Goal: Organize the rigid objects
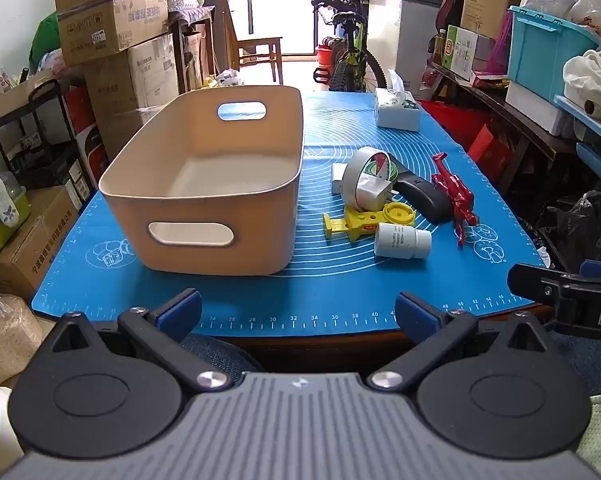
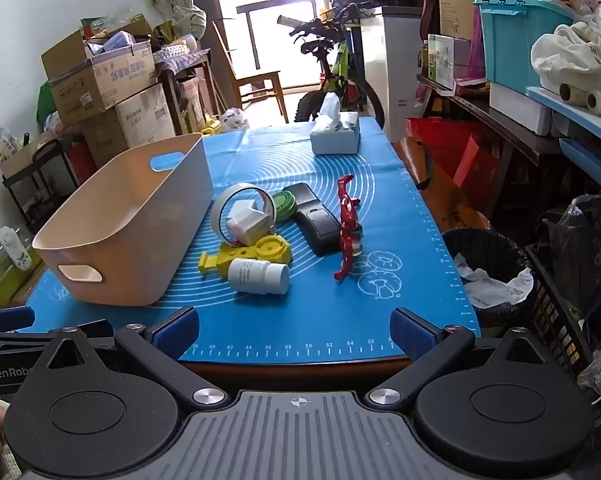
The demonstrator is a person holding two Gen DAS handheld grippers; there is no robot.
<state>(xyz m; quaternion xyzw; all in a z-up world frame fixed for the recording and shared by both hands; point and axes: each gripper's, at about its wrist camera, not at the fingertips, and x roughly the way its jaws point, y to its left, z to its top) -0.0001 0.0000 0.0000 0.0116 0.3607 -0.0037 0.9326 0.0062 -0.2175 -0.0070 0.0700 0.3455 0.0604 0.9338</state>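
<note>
Both claws stand wide apart with nothing between their blue pads; the left claw [image 1: 298, 310] sits low in its frame over the near edge of the surface [image 1: 260, 304], and the right claw [image 2: 294, 330] likewise hangs at the near edge in its own view. A blue mat [image 2: 320, 312] covers the surface almost to its edges, with a bare strip of mat just ahead of each claw. The beige bin [image 1: 204, 216] fills the centre-left of the left view, open-topped and holding nothing visible; its right wall runs just beside the cluster of loose things. That cluster lies centre-right: a tape roll [image 1: 364, 176] standing on edge with a white plug [image 2: 246, 220] inside its ring, a yellow tool [image 1: 360, 220], a white bottle [image 1: 400, 242] on its side nearest the claws, a black device [image 2: 314, 220], and a red figure [image 2: 348, 224] at the right. A tissue box [image 2: 336, 136] sits at the far edge, well apart.
</note>
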